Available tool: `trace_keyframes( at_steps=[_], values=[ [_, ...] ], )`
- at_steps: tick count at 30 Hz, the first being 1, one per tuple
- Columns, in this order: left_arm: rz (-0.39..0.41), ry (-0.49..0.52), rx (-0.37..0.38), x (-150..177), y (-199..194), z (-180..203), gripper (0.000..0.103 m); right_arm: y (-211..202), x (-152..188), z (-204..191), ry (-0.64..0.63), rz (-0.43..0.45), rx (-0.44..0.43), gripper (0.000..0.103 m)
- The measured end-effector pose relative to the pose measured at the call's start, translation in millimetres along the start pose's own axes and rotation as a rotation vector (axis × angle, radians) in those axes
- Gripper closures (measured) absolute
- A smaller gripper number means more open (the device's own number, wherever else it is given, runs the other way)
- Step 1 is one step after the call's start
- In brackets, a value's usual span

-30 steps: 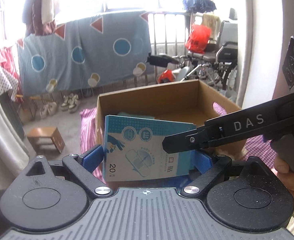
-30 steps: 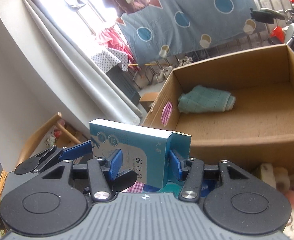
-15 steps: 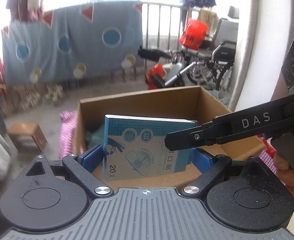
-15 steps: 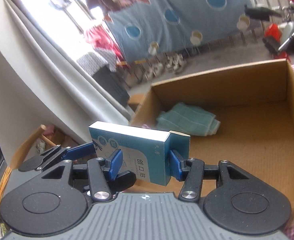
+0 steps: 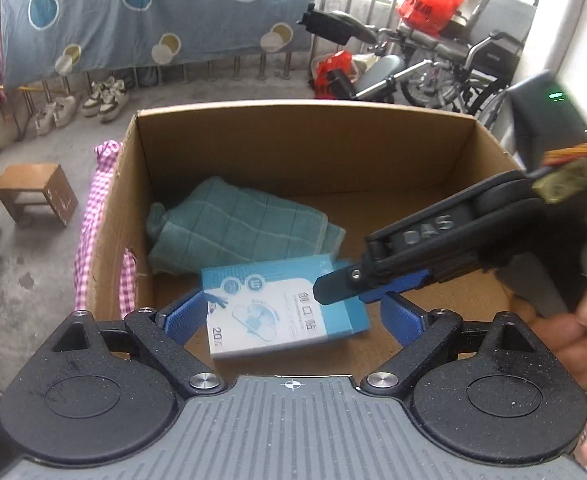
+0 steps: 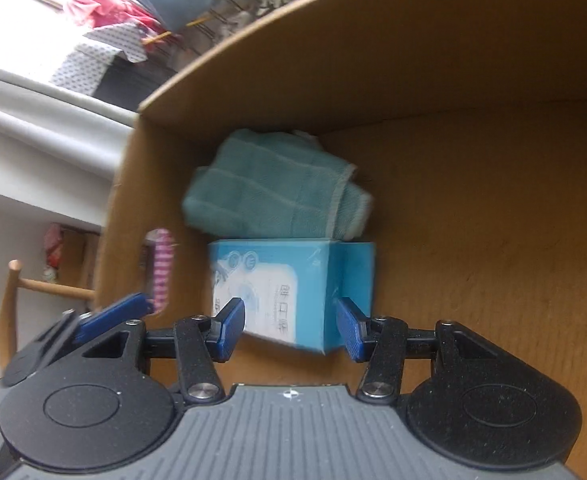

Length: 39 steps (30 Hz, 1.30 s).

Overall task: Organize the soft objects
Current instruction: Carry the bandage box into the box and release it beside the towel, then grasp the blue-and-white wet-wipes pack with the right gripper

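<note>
Both grippers (image 5: 289, 312) (image 6: 291, 322) part-open, clamping blue box (image 5: 281, 308), inside carton (image 5: 305, 148)

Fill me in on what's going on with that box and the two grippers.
A person is working two handheld grippers over an open brown cardboard box. The right gripper is clamped on a small light-blue printed carton and holds it down inside the box, just in front of a folded teal towel lying on the box floor. The left gripper hovers at the carton with its jaws apart, its left pad close to the carton's edge.
</note>
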<state>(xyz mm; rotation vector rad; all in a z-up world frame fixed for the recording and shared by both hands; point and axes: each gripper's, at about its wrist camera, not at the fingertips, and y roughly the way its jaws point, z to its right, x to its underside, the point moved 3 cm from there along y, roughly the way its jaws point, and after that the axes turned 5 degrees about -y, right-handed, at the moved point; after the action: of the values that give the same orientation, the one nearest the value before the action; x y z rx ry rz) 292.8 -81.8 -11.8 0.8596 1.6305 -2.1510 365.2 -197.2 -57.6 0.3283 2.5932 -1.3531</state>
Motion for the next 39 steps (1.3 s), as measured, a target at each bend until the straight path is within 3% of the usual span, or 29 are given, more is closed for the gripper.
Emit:
trace_keyframes(
  at_steps=[10, 15, 18, 22, 30, 36, 39],
  values=[
    [0.172, -0.015, 0.021, 23.0, -76.9, -21.3, 0.003, 13.2, 1.0, -10.5, -0.06, -0.061, 0.116, 0.049],
    [0.236, -0.018, -0.075, 43.9, -95.9, -31.6, 0.003, 29.8, -4.2, -25.7, -0.107, -0.104, 0.163, 0.05],
    [0.208, -0.047, -0.075, 46.7, -87.8, -38.3, 0.003, 38.1, -6.0, -39.7, -0.141, -0.114, 0.193, 0.051],
    [0.173, -0.113, -0.011, 45.8, -84.3, -52.7, 0.003, 48.9, -5.4, -58.5, -0.18, -0.123, 0.207, 0.051],
    [0.166, -0.151, 0.029, 51.8, -85.0, -63.0, 0.003, 57.5, -2.1, -75.4, -0.259, -0.089, 0.258, 0.051],
    [0.169, -0.166, 0.036, 56.3, -91.2, -63.5, 0.003, 40.3, 0.6, -73.7, -0.275, -0.038, 0.286, 0.05],
    [0.187, -0.169, 0.039, 58.2, -100.9, -62.9, 0.002, 11.7, 5.1, -75.9, -0.256, 0.022, 0.255, 0.05]
  ],
)
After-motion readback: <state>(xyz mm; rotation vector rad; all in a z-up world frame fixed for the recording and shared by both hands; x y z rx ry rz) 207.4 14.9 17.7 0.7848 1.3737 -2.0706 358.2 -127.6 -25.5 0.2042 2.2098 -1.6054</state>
